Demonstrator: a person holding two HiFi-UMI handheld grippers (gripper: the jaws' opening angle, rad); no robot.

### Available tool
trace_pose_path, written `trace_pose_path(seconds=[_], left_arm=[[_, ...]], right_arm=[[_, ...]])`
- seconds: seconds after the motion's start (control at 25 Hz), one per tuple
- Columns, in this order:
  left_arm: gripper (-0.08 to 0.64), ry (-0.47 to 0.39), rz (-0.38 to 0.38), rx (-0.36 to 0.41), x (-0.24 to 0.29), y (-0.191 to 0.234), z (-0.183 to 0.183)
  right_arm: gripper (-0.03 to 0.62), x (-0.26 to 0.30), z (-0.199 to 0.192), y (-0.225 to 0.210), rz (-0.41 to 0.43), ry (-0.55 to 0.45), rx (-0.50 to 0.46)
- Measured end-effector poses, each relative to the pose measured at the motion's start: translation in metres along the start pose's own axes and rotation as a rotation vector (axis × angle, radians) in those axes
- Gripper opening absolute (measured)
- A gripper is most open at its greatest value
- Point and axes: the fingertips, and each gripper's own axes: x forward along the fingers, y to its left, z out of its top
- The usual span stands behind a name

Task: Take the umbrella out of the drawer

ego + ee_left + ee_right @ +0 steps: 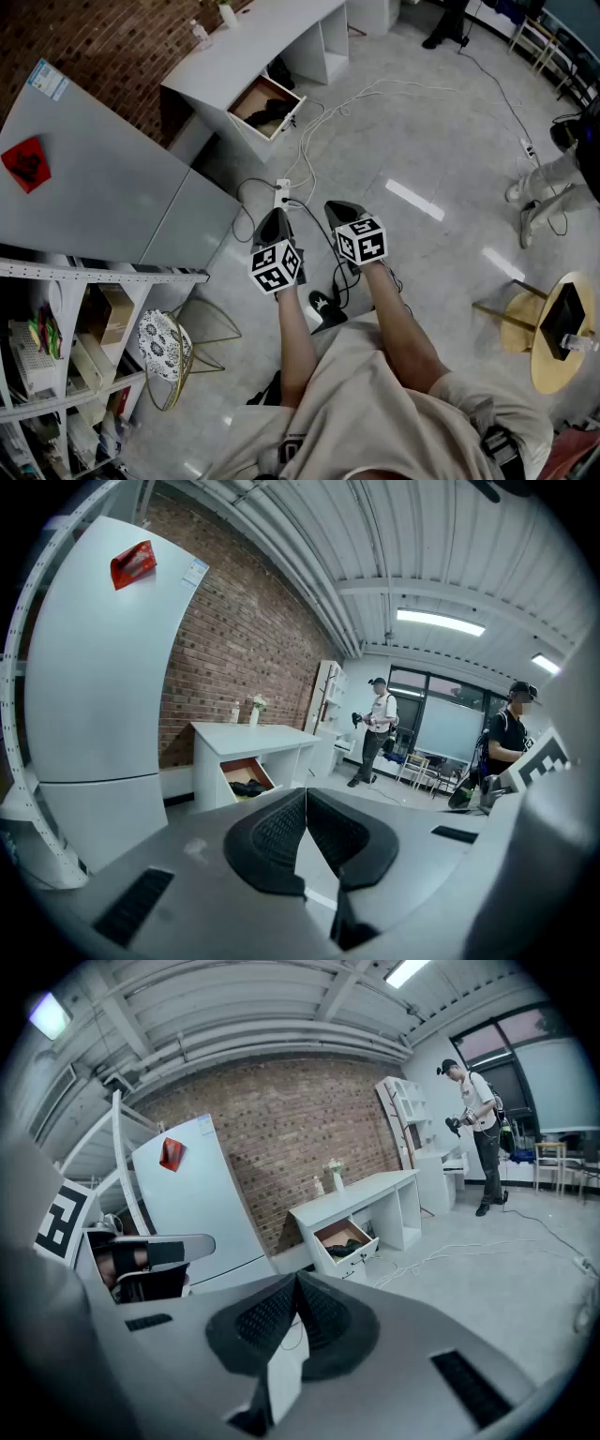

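Note:
An open drawer [266, 106] juts from the white desk [246, 49] by the brick wall, and a dark folded umbrella [270, 113] lies inside it. The same drawer [345, 1238] and umbrella [350, 1249] show in the right gripper view, and the drawer [246, 780] in the left gripper view. My left gripper [273, 223] and right gripper [339, 212] hang side by side over the floor, well short of the drawer. Both are shut with nothing between the pads, the left gripper [306, 794] and the right gripper [297, 1282] alike.
A grey fridge [89, 183] stands left of the desk, a wire shelf [70, 328] nearer me. Cables and a power strip [282, 192] lie on the floor between me and the drawer. A gold wire basket [178, 352] stands near my left, a round wooden table [562, 330] at right. Two people [377, 728] stand farther back.

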Motion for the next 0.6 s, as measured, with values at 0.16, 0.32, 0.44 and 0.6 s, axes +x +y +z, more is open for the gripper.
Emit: trace_pose_path(seconds=[0.16,0.32,0.44,0.6], left_arm=[[0.010,0.015,-0.009,0.021,-0.012,-0.038,-0.009],[0.010,0.023,-0.009,0.066,-0.031,-0.063,-0.018],[0.010,0.018,0.020,0.081,-0.039,-0.071,-0.023],[0.010,-0.014,0.042,0.034,-0.053,-0.082,-0.032]], right_arm=[[0.069,-0.030,-0.005,-0.014,0.012,0.000,0.008],[0.069,-0.054,-0.016,-0.018,0.028,0.004,0.014],[0.069,-0.068,-0.018,-0.024,0.031,-0.007,-0.007],[0.067,-0.090,-0.020,-0.028,0.047,-0.040,-0.036]])
